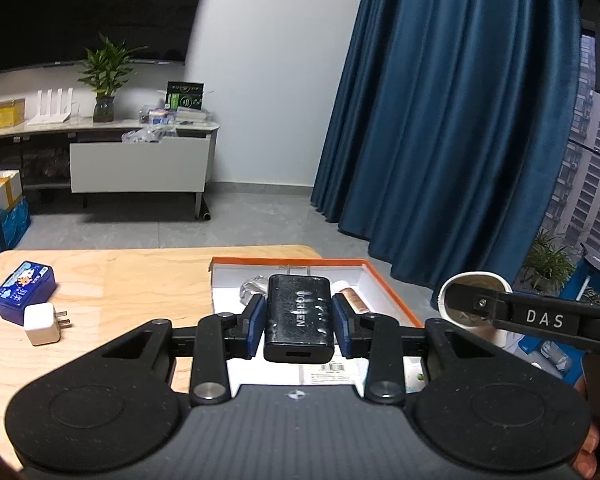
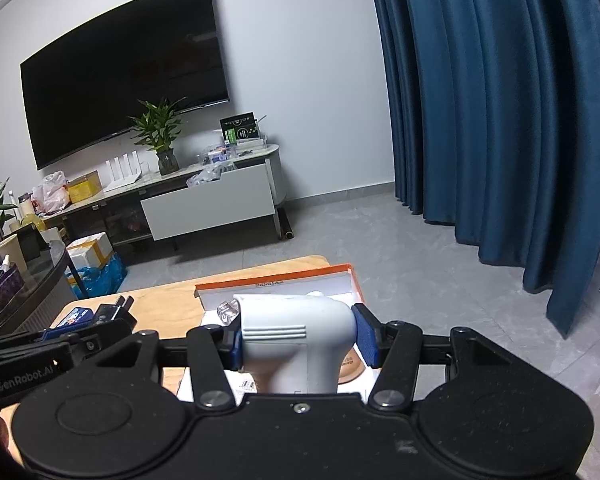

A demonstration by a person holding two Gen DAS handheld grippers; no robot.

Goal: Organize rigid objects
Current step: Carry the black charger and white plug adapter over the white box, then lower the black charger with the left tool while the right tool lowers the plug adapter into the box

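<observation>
Left wrist view, left gripper (image 1: 299, 320): its blue-padded fingers (image 1: 256, 326) are clenched on a black UGREEN charger (image 1: 299, 318); both pads are pressed against the charger's sides.
Left wrist view, black UGREEN charger: it is held above the orange-rimmed box (image 1: 384, 286), with the USB port turned toward the camera and the metal prongs pointing away.
Left wrist view, orange-rimmed box: it is placed on the wooden desk (image 1: 120, 280) near the far right corner; a clear crinkled item and a copper-coloured cylinder (image 1: 352, 298) are seen inside, both partly hidden by the charger.
Left wrist view, desk left side: a blue tin (image 1: 24, 290) is seen there, and a white plug adapter (image 1: 42, 324) is touching its front, prongs directed to the right.
Left wrist view, right gripper (image 1: 540, 318): only one arm marked "DAS" is seen at the right edge, in front of a white rounded object (image 1: 472, 284).
Right wrist view, right gripper (image 2: 298, 344): its fingers (image 2: 366, 340) are clenched around a white handheld device (image 2: 296, 336), one blue pad on each side of its body.
Right wrist view, white handheld device: it is held over the orange-rimmed box (image 2: 276, 282); the exact kind of device cannot be told.
Right wrist view, left gripper (image 2: 108, 318): it is seen at the left side with the black charger between the fingers, and the blue tin (image 2: 74, 317) is just behind it on the desk (image 2: 164, 304).
</observation>
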